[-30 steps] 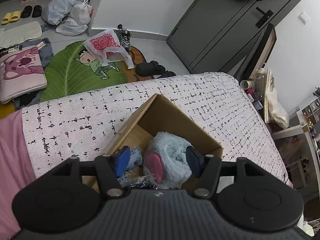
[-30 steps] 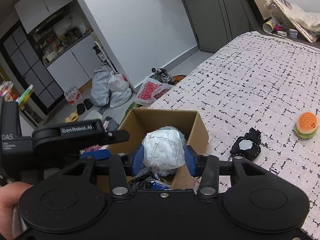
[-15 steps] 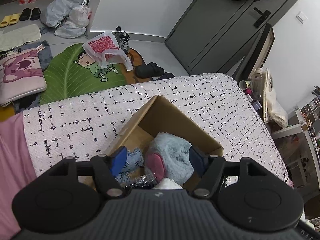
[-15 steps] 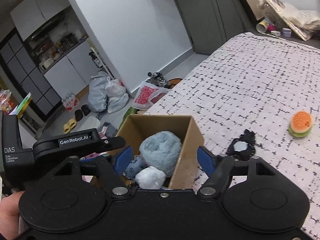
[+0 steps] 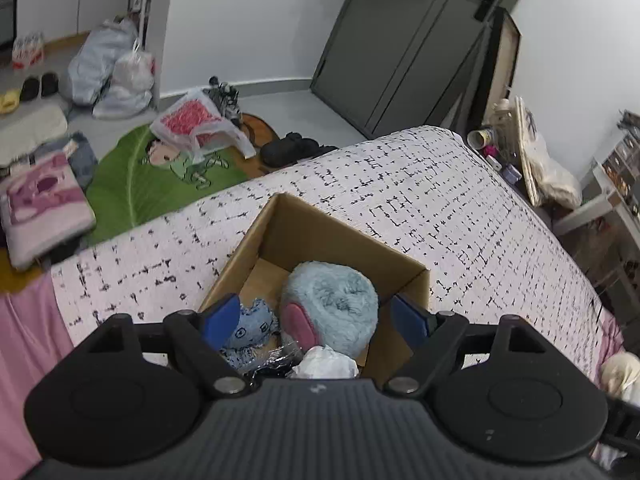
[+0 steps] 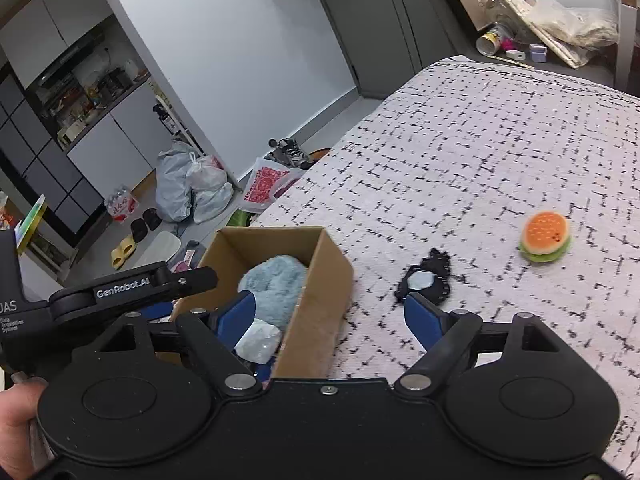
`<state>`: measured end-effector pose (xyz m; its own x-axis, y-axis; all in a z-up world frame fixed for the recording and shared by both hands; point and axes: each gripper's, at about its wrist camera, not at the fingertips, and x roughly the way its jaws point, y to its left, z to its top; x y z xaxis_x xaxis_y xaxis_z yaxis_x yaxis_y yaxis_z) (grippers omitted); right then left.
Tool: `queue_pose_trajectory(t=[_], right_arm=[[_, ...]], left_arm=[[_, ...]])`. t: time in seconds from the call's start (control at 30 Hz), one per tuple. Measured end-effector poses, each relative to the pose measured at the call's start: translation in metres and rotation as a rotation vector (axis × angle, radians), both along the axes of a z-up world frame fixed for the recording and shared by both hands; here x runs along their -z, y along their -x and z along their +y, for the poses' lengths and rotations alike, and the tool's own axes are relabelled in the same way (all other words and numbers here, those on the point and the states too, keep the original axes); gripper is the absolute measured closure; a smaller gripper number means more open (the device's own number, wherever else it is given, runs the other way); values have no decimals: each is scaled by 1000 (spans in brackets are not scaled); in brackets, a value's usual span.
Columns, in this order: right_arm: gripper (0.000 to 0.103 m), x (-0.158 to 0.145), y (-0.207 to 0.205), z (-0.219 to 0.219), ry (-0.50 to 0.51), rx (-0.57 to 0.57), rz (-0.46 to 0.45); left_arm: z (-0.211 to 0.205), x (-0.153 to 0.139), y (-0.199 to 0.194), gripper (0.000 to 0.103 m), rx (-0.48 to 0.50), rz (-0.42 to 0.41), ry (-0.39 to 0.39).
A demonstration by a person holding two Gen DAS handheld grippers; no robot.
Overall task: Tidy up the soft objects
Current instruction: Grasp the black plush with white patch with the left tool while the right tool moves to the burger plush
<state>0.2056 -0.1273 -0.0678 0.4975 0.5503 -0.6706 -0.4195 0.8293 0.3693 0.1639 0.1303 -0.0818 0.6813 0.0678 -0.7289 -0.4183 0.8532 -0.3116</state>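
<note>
An open cardboard box [image 5: 352, 240] [image 6: 320, 280] sits on the bed's white, black-flecked cover. Inside lie a fluffy light-blue plush with a pink patch [image 5: 332, 304] [image 6: 276, 280], a blue patterned soft piece [image 5: 256, 320] and a white wrapped bundle [image 5: 326, 362] [image 6: 258, 340]. My left gripper [image 5: 316, 320] hovers over the box, jaws opening, pads clear of the plush. My right gripper [image 6: 332, 316] straddles the box's right wall, jaws opening, gripping nothing. To its right on the cover lie a black-and-white soft toy [image 6: 426, 282] and a burger plush [image 6: 545, 238].
The bed's left edge drops to a floor crowded with a green leaf mat [image 5: 132, 176], plastic bags [image 5: 108, 68], shoes and a pink cushion [image 5: 40, 204]. Grey cabinet doors [image 5: 400, 40] stand behind. Clutter lines the bed's far right side [image 6: 552, 28]. A hand [image 6: 16, 424] holds the left gripper.
The right gripper let go of the white bundle, which now lies in the box, then opened wide and shifted right. The left gripper opened wider and drew back slightly.
</note>
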Motion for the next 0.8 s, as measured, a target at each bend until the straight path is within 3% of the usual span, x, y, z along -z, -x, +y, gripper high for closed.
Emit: queue_pose_trajectory(t=[0.27, 0.43, 0.6, 0.8], right_arm=[[20, -3, -7, -28, -25, 18, 9], [14, -9, -14, -45, -50, 42, 4], [4, -14, -23, -67, -77, 89, 9], [2, -16, -36, -98, -96, 161, 19]], left_arm=[[-22, -16, -1, 18, 17, -10, -21], [-39, -34, -2, 1, 12, -61, -65], [-56, -46, -11, 1, 38, -70, -72], [-73, -51, -20, 1, 63, -66, -63]])
